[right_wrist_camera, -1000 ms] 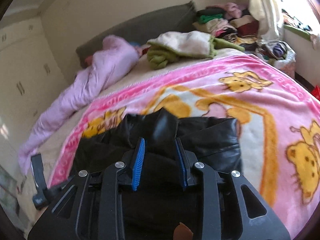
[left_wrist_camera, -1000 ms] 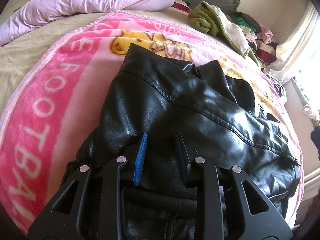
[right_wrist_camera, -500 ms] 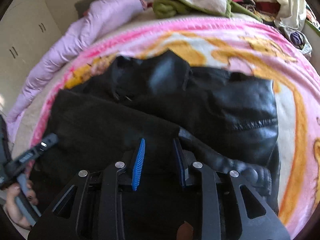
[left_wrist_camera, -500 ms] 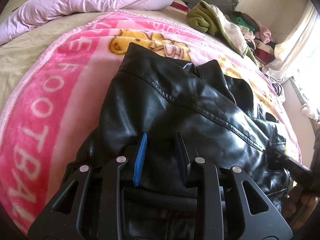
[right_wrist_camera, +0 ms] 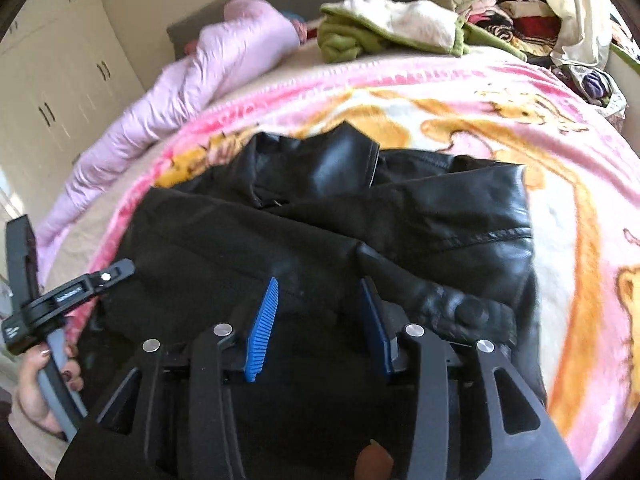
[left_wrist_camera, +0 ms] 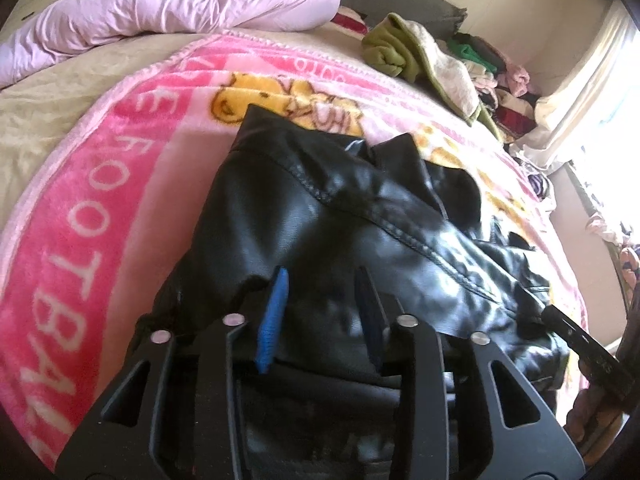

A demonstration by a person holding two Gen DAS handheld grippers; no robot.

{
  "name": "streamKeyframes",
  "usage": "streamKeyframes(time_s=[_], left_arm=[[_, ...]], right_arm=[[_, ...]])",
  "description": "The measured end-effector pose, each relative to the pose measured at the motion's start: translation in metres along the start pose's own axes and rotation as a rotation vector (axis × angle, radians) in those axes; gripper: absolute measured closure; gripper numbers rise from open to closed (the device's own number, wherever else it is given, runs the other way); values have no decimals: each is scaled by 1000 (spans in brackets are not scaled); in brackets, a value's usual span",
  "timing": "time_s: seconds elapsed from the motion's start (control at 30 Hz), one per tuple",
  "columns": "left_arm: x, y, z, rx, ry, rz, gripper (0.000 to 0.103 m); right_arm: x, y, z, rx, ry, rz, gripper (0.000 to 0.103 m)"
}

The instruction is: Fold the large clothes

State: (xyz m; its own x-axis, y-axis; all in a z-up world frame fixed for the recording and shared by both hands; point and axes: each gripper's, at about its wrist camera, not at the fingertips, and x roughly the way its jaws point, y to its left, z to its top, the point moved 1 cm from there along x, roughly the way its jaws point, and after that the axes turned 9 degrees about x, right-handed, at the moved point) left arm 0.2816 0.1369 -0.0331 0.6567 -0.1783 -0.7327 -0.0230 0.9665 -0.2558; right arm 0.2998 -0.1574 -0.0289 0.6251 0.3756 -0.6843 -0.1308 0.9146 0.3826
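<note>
The black leather jacket lies bunched on the pink cartoon blanket covering the bed, collar toward the headboard. The left gripper sits over the jacket's near edge, jaws parted, blue pads gripping nothing. The right gripper is likewise spread above the dark fabric beside the snap cuff, holding nothing

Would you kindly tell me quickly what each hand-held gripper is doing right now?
Left hand-held gripper: open above the black leather jacket, gripping nothing.
Right hand-held gripper: open over the same jacket, gripping nothing.
</note>
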Motion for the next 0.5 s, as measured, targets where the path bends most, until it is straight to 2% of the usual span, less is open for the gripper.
streamKeyframes(time_s=[0.07, 0.2, 0.33, 0.5], left_arm=[[-6, -6, 1, 10, -14, -6, 72], [-20, -15, 1, 20, -53, -18, 60], [-31, -24, -1, 45, -78, -17, 58], [-34, -35, -12, 84, -65, -13, 56]], right_arm=[[-12, -4, -3, 8, -18, 8, 60], [-39, -16, -12, 26, -67, 5, 58], [-60, -22, -21, 35, -97, 10, 58], [-75, -16, -28, 20, -120, 29, 58]])
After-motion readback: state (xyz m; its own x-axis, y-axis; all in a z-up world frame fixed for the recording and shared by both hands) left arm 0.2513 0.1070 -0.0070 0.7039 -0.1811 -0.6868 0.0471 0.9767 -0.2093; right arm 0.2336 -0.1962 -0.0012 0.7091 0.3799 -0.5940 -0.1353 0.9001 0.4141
